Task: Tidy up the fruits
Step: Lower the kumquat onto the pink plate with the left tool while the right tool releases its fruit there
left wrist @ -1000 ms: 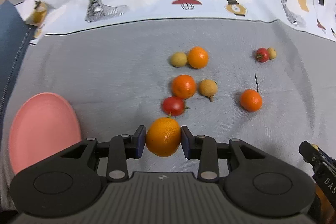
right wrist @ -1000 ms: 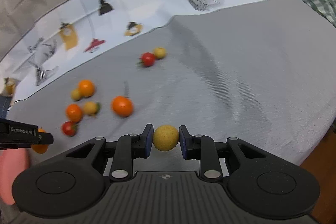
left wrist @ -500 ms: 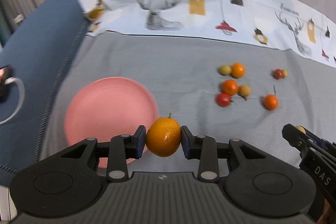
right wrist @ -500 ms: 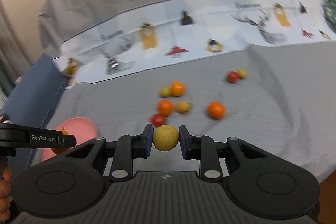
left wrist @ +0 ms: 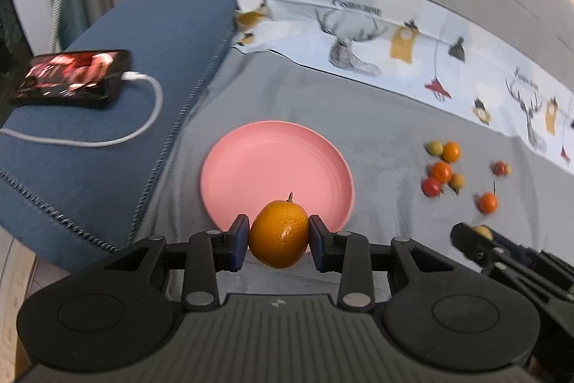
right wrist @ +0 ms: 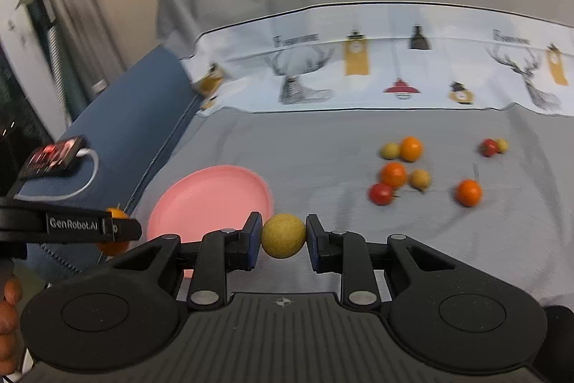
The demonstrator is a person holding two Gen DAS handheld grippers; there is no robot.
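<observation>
Both grippers have swung toward the pink plate (left wrist: 251, 167). We read "GenRobot.AI" on the left gripper (left wrist: 279, 237), clamped on a dimpled, stemmed orange (left wrist: 279, 232) above the plate's near rim. Our right gripper (right wrist: 283, 237) pinches a rough yellow-tan round fruit (right wrist: 283, 236) beside the plate.

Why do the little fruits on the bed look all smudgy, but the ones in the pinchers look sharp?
In the left wrist view the loose fruits smear from motion blur, while the orange in the left tool stays crisp. Right wrist view: same blur, yet the yellow fruit in the right tool looks sharp.
</observation>
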